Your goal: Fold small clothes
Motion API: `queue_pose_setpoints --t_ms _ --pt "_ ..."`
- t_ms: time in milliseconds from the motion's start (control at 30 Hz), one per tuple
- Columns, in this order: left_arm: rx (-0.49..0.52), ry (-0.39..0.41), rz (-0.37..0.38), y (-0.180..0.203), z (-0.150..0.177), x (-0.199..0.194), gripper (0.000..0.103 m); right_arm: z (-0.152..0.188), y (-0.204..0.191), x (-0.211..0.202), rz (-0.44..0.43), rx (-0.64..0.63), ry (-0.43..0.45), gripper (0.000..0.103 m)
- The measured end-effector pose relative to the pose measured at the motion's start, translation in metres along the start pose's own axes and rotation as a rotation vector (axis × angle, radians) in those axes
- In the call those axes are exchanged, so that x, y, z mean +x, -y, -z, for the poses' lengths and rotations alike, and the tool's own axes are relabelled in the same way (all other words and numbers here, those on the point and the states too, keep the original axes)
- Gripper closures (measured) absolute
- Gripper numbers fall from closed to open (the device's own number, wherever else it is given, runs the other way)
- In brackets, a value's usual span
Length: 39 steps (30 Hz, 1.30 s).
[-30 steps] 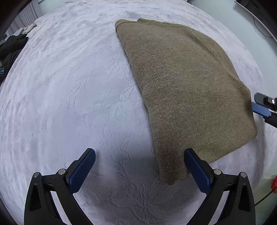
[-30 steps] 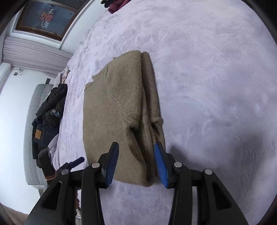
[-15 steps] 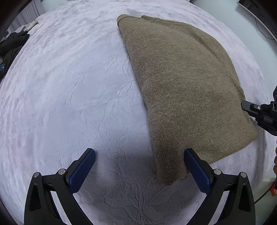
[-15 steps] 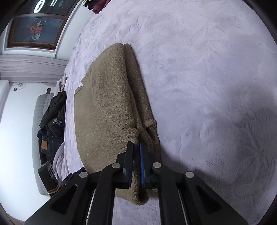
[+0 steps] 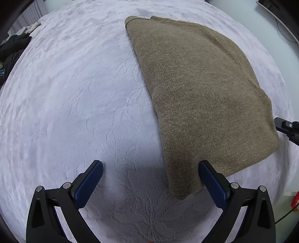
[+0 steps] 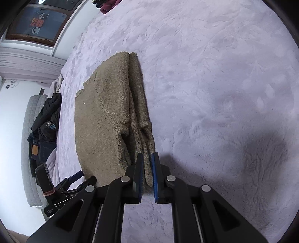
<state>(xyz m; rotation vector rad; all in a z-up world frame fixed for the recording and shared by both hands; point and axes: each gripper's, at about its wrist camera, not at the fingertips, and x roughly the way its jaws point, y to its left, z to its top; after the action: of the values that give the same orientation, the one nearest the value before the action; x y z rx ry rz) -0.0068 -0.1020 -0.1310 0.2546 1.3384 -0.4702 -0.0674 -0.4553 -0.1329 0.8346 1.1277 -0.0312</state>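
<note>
A: Garment?
B: Folded olive-brown knit sweater (image 5: 201,97), lying flat on pale lilac plush blanket (image 5: 74,97). Right of centre in left wrist view, running from far edge down toward near right. In right wrist view same sweater (image 6: 104,115) left of centre, stacked layers visible along its right side.

A: Left gripper?
B: Left gripper (image 5: 152,172) spread wide, blue pads far apart. Right pad (image 5: 213,187) overlapping near corner of sweater, contact unclear. Left pad over bare blanket. Nothing between the pads but blanket and the sweater's corner. Shadow on blanket just ahead of fingers.

A: Right gripper?
B: Right gripper (image 6: 147,158) narrow, closed on near edge of sweater, folded layers pinched between blue pads. Thin strip of knit showing in the gap. Also visible at right edge of left wrist view as black finger tip (image 5: 286,127), just beside sweater's side.

A: Other stuff?
B: Dark clothes pile (image 6: 44,127) with jeans at left of right wrist view, against grey quilted headboard (image 6: 29,140). Same dark pile at far left of left wrist view (image 5: 13,46). Maroon item (image 6: 110,4) at top of blanket. Framed dark picture (image 6: 37,22) on wall upper left. Light cloth (image 6: 58,82) near blanket's edge. Dark shadow patch on blanket at right.
</note>
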Motion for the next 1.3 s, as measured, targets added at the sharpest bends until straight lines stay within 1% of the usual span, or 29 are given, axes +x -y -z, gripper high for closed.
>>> queue_pose_setpoints --t_ms 67,133,167,200,267,400,533,567,600,667,833,933,1033,1067,1100,1133,1200,1300 --pt "-0.005 -0.005 0.003 0.001 -0.001 -0.002 0.001 -0.001 0.001 0.0 0.003 0.001 -0.001 0.093" --pt "-0.016 -0.018 0.013 -0.001 -0.003 -0.001 0.001 0.0 0.002 -0.001 0.005 0.002 0.001 0.091" --pt "-0.022 -0.024 0.018 -0.002 -0.004 0.0 0.001 0.0 0.002 0.0 0.009 0.002 0.001 0.081" --pt "-0.024 -0.03 0.02 -0.003 -0.005 0.001 0.001 -0.001 0.002 0.0 0.012 0.002 0.0 0.061" --pt "-0.025 -0.036 0.024 -0.004 -0.008 0.001 0.001 0.0 0.001 0.0 0.008 0.002 0.0 0.039" --pt "-0.032 -0.044 0.037 -0.008 -0.012 -0.001 0.001 -0.002 -0.003 0.002 0.013 -0.019 -0.009 0.039" --pt "-0.07 -0.061 0.066 -0.016 -0.017 -0.002 0.001 -0.005 -0.004 0.003 0.011 -0.035 -0.021 0.038" --pt "-0.075 -0.062 0.066 -0.017 -0.018 -0.004 0.001 -0.005 -0.004 0.004 0.011 -0.038 -0.02 0.036" --pt "-0.078 -0.06 0.066 -0.02 -0.019 -0.005 0.001 -0.006 -0.005 0.003 0.009 -0.044 -0.017 0.031" --pt "-0.085 -0.059 0.077 -0.023 -0.022 -0.008 0.001 -0.008 -0.007 0.001 0.007 -0.066 -0.005 0.024" --pt "-0.12 -0.006 0.141 -0.035 -0.041 -0.021 0.001 -0.022 -0.014 -0.001 -0.016 -0.113 -0.004 0.024" --pt "-0.147 0.006 0.215 -0.044 -0.059 -0.019 0.001 -0.038 -0.016 0.003 -0.055 -0.134 -0.014 0.024" --pt "-0.14 -0.041 0.327 -0.05 -0.076 0.001 0.001 -0.062 -0.015 0.014 -0.102 -0.142 -0.034 0.024" --pt "-0.138 -0.062 0.367 -0.048 -0.078 0.01 0.001 -0.071 -0.015 0.021 -0.129 -0.138 -0.045 0.024" --pt "-0.135 -0.074 0.405 -0.04 -0.071 0.019 0.001 -0.08 -0.014 0.029 -0.156 -0.135 -0.06 0.024" --pt "-0.127 -0.081 0.442 -0.038 -0.074 0.025 0.001 -0.087 -0.012 0.037 -0.179 -0.13 -0.08 0.024" --pt "-0.101 -0.086 0.484 -0.027 -0.076 0.029 0.001 -0.099 -0.009 0.052 -0.214 -0.127 -0.114 0.024" --pt "-0.069 -0.08 0.513 -0.014 -0.088 0.035 0.001 -0.111 -0.011 0.071 -0.284 -0.142 -0.164 0.024"
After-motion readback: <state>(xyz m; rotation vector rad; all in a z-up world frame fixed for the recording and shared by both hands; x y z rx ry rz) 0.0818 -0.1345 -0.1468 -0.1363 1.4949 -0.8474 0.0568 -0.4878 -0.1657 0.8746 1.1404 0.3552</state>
